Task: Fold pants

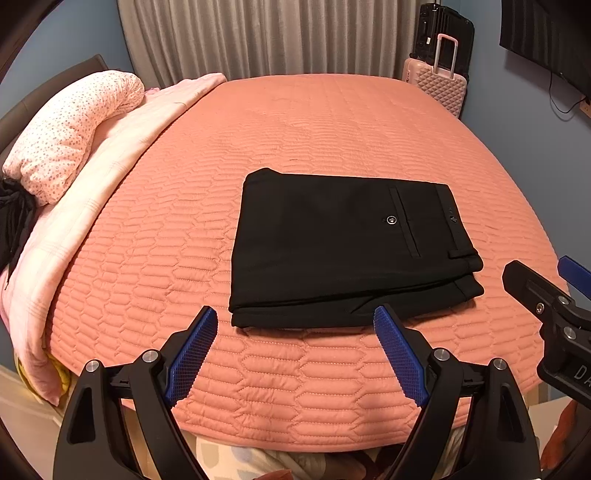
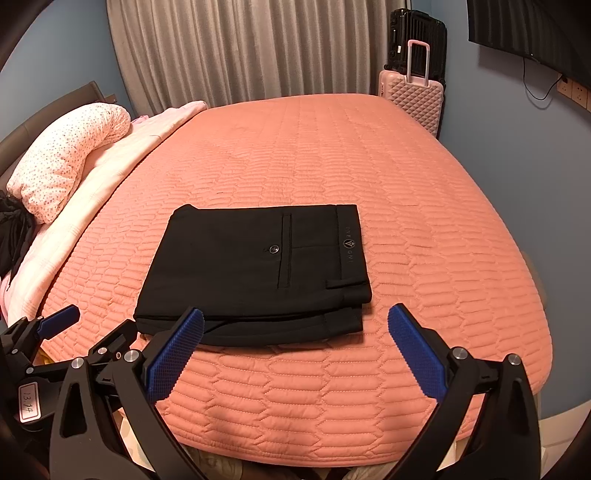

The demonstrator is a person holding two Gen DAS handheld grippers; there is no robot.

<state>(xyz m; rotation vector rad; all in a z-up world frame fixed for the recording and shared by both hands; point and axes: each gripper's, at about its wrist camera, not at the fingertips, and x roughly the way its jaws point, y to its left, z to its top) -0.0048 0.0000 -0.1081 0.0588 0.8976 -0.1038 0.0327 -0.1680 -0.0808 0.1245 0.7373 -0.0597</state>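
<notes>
Black pants (image 1: 343,247) lie folded into a flat rectangle on the salmon quilted bed (image 1: 295,122), back pocket and button facing up, waistband to the right. They also show in the right wrist view (image 2: 255,273). My left gripper (image 1: 295,317) is open and empty, just short of the pants' near edge. My right gripper (image 2: 295,321) is open and empty, also near the front edge, toward the waistband end. The right gripper shows at the right edge of the left wrist view (image 1: 546,295); the left gripper shows at the lower left of the right wrist view (image 2: 55,339).
A dotted pink pillow (image 1: 70,133) and a folded pale pink blanket (image 1: 103,177) lie along the bed's left side. A pink suitcase (image 1: 439,81) and a black suitcase (image 1: 443,29) stand beyond the far right corner. Grey curtains (image 1: 258,37) hang behind.
</notes>
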